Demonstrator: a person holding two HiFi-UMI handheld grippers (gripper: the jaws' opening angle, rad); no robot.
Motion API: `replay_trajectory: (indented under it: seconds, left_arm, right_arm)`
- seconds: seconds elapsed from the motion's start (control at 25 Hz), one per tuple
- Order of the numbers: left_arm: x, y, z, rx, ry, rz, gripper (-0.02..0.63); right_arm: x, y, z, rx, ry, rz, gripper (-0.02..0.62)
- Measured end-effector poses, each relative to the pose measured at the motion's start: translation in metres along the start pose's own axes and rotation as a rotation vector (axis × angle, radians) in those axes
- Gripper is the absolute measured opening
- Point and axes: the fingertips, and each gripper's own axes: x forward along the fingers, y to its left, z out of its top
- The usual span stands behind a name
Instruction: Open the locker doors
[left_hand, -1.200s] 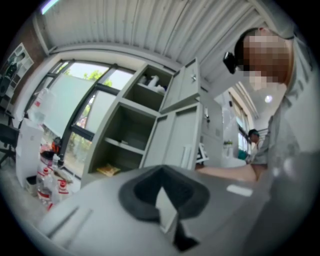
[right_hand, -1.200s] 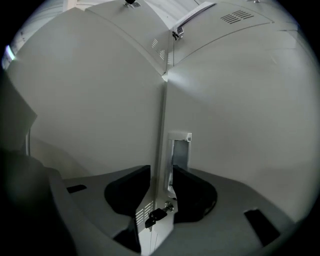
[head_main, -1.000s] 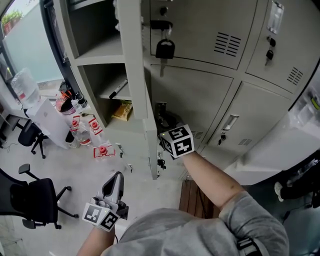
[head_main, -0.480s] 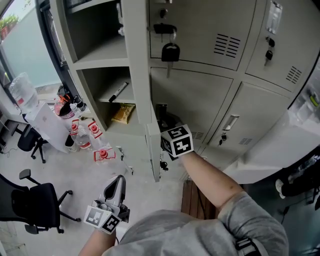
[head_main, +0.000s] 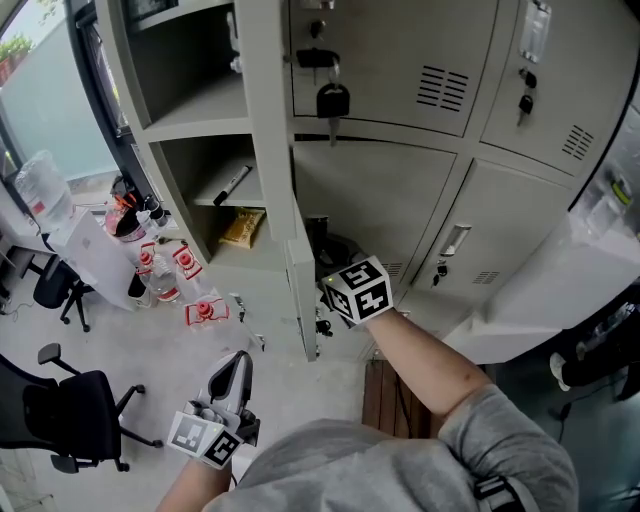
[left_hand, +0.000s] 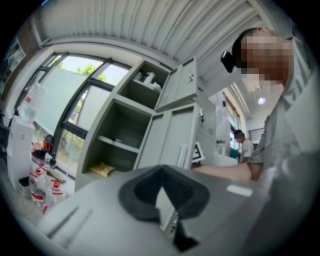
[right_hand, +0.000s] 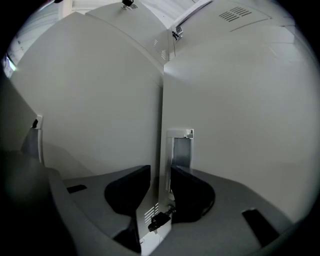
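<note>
A grey bank of lockers (head_main: 400, 190) fills the head view. The lower left locker door (head_main: 300, 270) stands swung out, edge-on to me. My right gripper (head_main: 322, 290) reaches level to that door's free edge, its marker cube on top. In the right gripper view the door's edge (right_hand: 165, 150) runs between the two dark pads of this gripper (right_hand: 161, 185), which have just been closing and grip it beside the handle recess (right_hand: 180, 150). My left gripper (head_main: 237, 362) hangs low at the left, away from the lockers, shut and empty (left_hand: 162, 172).
The open left compartments hold a marker pen (head_main: 232, 183) and a yellow packet (head_main: 243, 227). A black padlock (head_main: 332, 100) hangs on the upper door. Bottles with red labels (head_main: 165, 265), a water jug (head_main: 45, 180) and an office chair (head_main: 60, 405) stand at the left.
</note>
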Motion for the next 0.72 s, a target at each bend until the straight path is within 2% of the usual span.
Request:
replay_trajectory:
  seconds: [0.28,0.72]
  left_arm:
    - [-0.004,-0.008,0.001,0.004,0.000,-0.030,0.005]
    - [-0.005,-0.017,0.003,-0.003,-0.005,-0.067,0.005]
  right_arm:
    - [-0.020,0.018,-0.005,-0.030,0.000,0.058,0.118]
    - [-0.052,0.038,-0.011,0.018,-0.021,0.172,0.101]
